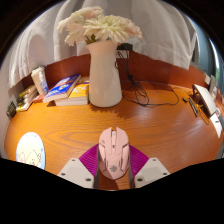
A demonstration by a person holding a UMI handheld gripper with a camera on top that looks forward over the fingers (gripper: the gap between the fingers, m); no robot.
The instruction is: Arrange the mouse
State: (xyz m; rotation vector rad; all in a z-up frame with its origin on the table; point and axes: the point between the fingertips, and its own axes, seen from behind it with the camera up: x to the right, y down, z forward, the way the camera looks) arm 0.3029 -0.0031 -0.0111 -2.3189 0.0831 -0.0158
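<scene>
A pale pink computer mouse sits between my two fingers, its front pointing away toward the vase. My gripper has its magenta pads pressed against both sides of the mouse, holding it just above or on the wooden desk. The mouse's rear end is hidden between the fingers.
A white vase with pale flowers stands beyond the mouse. Books lie to the vase's left, a round white item sits near left. A black cable runs right of the vase, with papers at far right. A person in white sits behind the desk.
</scene>
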